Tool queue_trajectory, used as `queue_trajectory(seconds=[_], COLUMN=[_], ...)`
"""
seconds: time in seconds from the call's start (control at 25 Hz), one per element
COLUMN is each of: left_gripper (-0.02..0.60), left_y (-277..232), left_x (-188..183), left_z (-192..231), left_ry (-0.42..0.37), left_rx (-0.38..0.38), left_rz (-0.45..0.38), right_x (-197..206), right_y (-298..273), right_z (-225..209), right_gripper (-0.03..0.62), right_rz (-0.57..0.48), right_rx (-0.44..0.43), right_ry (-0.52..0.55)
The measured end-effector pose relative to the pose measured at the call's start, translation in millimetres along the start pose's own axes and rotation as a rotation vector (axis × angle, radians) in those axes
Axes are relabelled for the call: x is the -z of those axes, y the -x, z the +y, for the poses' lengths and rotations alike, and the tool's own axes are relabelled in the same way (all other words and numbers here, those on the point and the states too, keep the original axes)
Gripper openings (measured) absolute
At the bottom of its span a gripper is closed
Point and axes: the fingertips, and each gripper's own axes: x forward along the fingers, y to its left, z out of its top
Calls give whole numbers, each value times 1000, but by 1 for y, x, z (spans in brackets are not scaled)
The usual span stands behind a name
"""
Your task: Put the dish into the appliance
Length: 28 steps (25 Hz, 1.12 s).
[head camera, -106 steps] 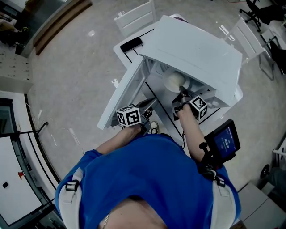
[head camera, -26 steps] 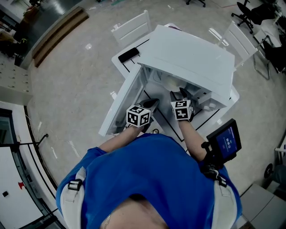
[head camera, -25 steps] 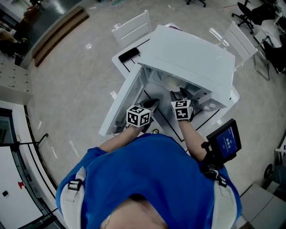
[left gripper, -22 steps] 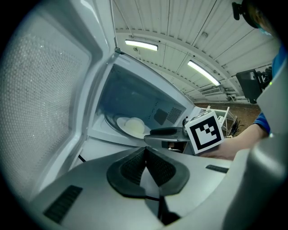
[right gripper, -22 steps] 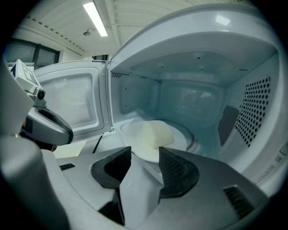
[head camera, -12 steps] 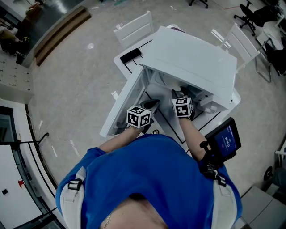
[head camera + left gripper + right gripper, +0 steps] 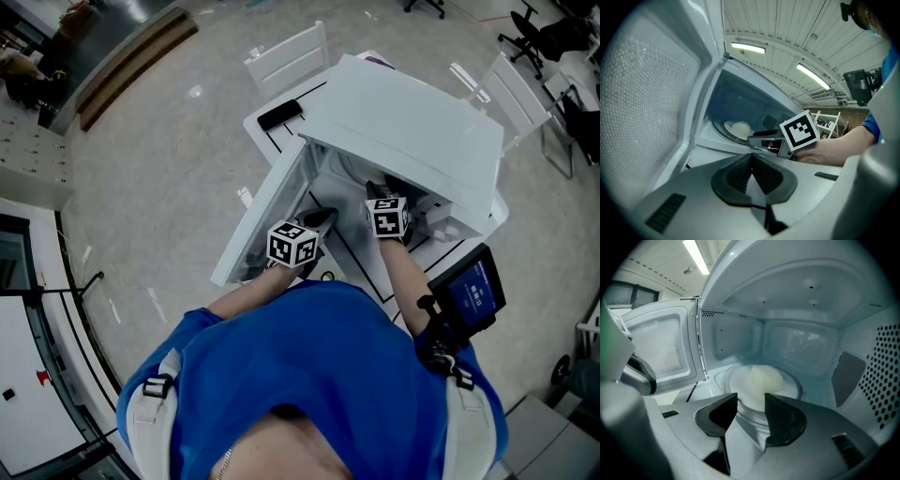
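A white microwave stands on the table with its door swung open to the left. In the right gripper view a cream-white dish rests on the glass turntable inside. My right gripper hovers at the cavity mouth just in front of the dish. Its jaws are open, with only the turntable's rim showing in the gap. My left gripper is shut on nothing and sits low beside the open door. From there the dish shows deep in the cavity, behind the right gripper's marker cube.
A black phone lies on the white table left of the microwave. White chairs stand behind the table. A tablet hangs at the person's right side. The open door bounds the left gripper's side.
Four seconds ago the right gripper held the dish in front of the cavity; now the dish lies on the turntable, free of the jaws. Over the last second the right gripper shifted slightly toward the cavity.
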Motion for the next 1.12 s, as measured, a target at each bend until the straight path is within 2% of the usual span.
queue_trajectory(seconds=[0.6,1.04,1.08,1.12], left_gripper=[6,6,6,6], left_y=[5,7,9,12], left_x=[4,5,5,4], left_z=[2,3,0,-4], left_ry=[8,18,19,19], left_rx=[-24,-46,-47,-49], left_rz=[-4,-33,-38,-42], right_x=[-3,0,2,2], right_y=[-1,16,23,31], right_z=[-2,11,12,14], right_gripper=[187,187,175,122], right_rz=[-21,-77,-78,-85], right_rx=[-1,-47,-50,-52], right_ry=[20,14,12,12])
